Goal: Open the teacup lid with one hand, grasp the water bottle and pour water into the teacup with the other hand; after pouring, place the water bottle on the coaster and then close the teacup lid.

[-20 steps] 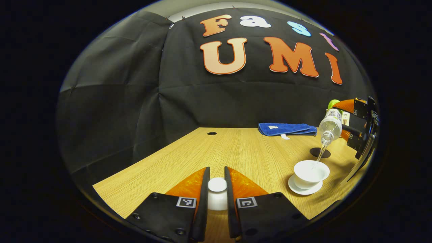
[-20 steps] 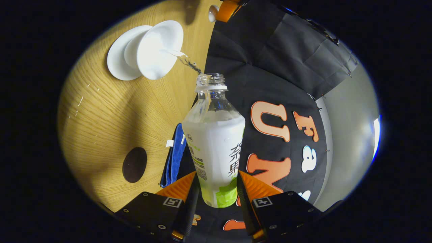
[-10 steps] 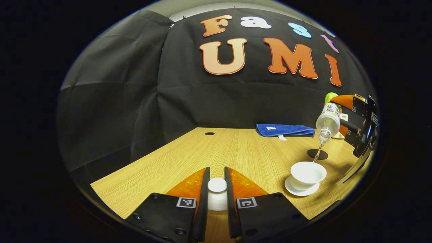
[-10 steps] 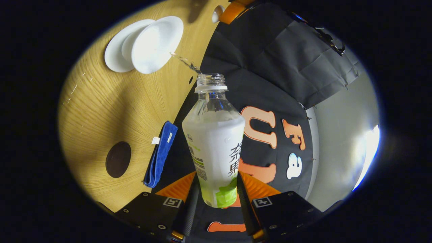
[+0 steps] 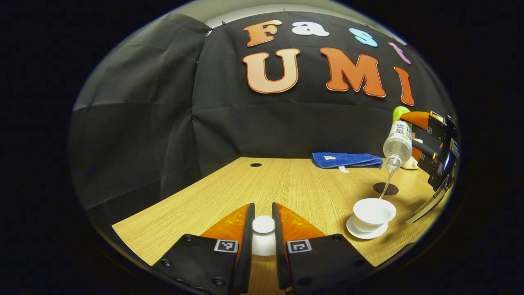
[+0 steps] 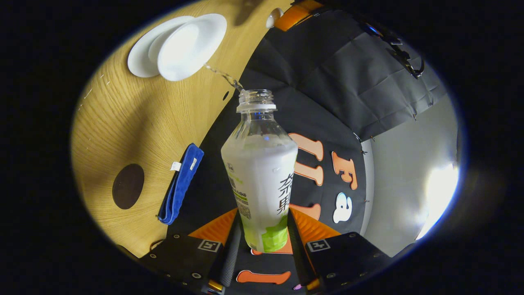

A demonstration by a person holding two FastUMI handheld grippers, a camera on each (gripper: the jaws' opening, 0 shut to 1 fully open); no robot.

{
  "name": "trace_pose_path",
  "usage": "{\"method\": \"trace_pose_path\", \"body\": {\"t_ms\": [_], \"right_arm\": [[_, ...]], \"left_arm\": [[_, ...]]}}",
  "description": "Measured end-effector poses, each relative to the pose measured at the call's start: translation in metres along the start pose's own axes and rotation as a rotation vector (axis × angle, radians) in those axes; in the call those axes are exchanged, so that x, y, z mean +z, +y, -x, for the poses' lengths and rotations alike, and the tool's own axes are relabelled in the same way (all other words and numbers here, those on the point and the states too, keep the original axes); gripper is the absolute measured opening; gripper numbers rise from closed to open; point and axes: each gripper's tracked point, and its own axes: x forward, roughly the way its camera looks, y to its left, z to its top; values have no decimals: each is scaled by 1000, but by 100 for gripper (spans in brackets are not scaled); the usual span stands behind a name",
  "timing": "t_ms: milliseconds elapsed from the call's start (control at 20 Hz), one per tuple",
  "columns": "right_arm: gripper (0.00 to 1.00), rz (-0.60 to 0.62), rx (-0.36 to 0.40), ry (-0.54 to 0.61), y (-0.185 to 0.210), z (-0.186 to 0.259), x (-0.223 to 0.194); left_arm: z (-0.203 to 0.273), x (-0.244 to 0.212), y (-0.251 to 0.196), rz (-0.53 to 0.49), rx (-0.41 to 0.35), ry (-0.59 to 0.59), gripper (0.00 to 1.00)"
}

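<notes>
A: Why are the left tongs (image 5: 263, 229) off to the side?
B: They are clenched on the teacup lid (image 5: 263, 235), holding it clear of the teacup (image 5: 373, 213), which sits to their right on the bench (image 5: 294, 184).
A: And the right tongs (image 6: 262, 233)?
B: They grip the water bottle (image 6: 260, 172) by its base, tilted neck-down so a thin stream falls into the cup; the coaster (image 6: 127, 186) waits to their left, beside the blue cloth (image 6: 180, 188).

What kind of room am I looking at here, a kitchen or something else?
Probably a staged recording booth, not a kitchen: black cloth wall behind a wooden table, with a teacup, water bottle and blue towel laid out.
</notes>
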Motion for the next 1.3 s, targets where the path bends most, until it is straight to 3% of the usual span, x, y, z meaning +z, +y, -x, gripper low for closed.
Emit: {"method": "trace_pose_path", "body": {"t_ms": [750, 1250, 1300], "right_arm": [[61, 61, -55, -45, -25, -1, 5], [65, 120, -21, -81, -13, 5, 16], [61, 124, -24, -89, -15, 7, 18]], "left_arm": [[-1, 5, 2, -1, -13, -22, 29], [3, 9, 1, -4, -19, -25, 29], [3, 8, 0, -2, -25, -23, 29]]}}
